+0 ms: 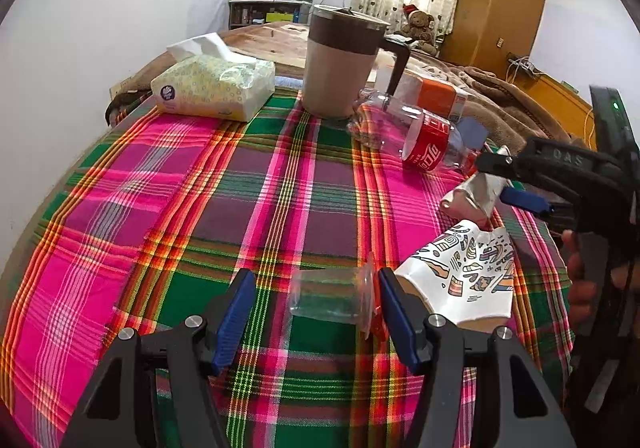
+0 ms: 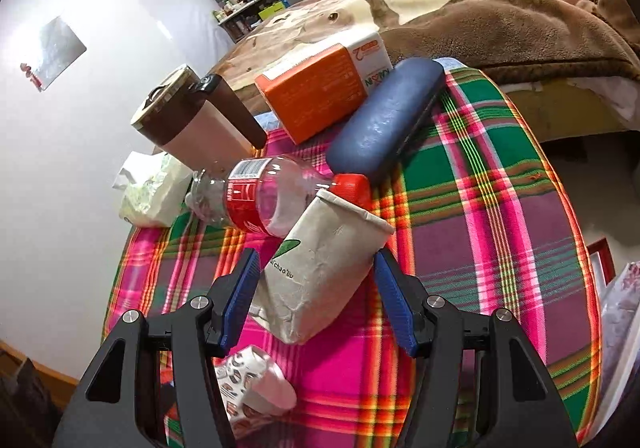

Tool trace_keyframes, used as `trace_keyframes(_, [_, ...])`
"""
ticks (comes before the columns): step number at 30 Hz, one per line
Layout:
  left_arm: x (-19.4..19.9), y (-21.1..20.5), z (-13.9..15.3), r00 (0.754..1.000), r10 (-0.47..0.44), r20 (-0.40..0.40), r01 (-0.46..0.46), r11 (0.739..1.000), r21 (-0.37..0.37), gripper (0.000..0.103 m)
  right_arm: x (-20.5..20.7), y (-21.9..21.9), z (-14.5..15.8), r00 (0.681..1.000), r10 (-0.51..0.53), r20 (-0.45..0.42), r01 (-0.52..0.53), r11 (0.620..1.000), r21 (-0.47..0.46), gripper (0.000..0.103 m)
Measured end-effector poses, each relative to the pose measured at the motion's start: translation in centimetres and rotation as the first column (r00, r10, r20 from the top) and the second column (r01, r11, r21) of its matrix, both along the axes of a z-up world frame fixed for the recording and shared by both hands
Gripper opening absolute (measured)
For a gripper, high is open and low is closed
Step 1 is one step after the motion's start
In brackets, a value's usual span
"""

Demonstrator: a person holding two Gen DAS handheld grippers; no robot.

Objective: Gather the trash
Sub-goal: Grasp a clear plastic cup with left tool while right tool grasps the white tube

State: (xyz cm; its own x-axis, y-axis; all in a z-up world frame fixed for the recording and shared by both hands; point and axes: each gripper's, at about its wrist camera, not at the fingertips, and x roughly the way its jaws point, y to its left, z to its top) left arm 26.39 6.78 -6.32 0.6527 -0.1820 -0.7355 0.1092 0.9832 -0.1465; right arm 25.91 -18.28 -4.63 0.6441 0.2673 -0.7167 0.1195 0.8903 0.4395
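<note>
A clear plastic cup (image 1: 332, 298) lies on its side on the plaid tablecloth (image 1: 160, 207), between the open fingers of my left gripper (image 1: 314, 308). A crushed patterned paper cup (image 1: 466, 278) lies just right of it; it also shows in the right wrist view (image 2: 256, 384). My right gripper (image 2: 314, 290) is open around a crumpled white paper cup (image 2: 320, 272), which shows in the left wrist view (image 1: 476, 195) too. An empty red-labelled plastic bottle (image 1: 416, 133) lies behind it, also in the right wrist view (image 2: 268, 199).
A brown and beige mug with a lid (image 1: 340, 59), a tissue pack (image 1: 216, 87), an orange box (image 2: 320, 91) and a blue glasses case (image 2: 384, 123) stand at the table's far side. A bed with a brown blanket (image 2: 500, 7) lies beyond.
</note>
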Motion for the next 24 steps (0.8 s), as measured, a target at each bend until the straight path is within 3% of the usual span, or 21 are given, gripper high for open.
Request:
trace_keyframes(8, [0.0,0.0,-0.1,1.000,0.003,-0.013,-0.003,1.000,-0.001,0.062,0.9,0.6,-0.9,0.998,-0.034,-0.051,0.033,0.999,-0.007,0.061])
trace_keyframes(17, [0.5,0.0,-1.0,0.999,0.005,-0.047,-0.006,1.000,-0.015,0.062,0.3,2.0,-1.8,0.997,0.044,-0.071,-0.046,0.998,-0.038,0.061])
trace_keyframes(21, [0.6,-0.1,-1.0,0.999,0.008,-0.046,-0.009,1.000,-0.017,0.061,-0.3,2.0,-1.6,0.997,0.054,-0.062,-0.056,0.997,-0.044,0.051])
trace_keyframes(24, [0.8,-0.2,-1.0,0.999,0.006,-0.052,-0.007,1.000,-0.028,0.053,-0.7,1.9,-1.5,0.998,0.051,-0.047,-0.053,0.997,-0.052,0.044])
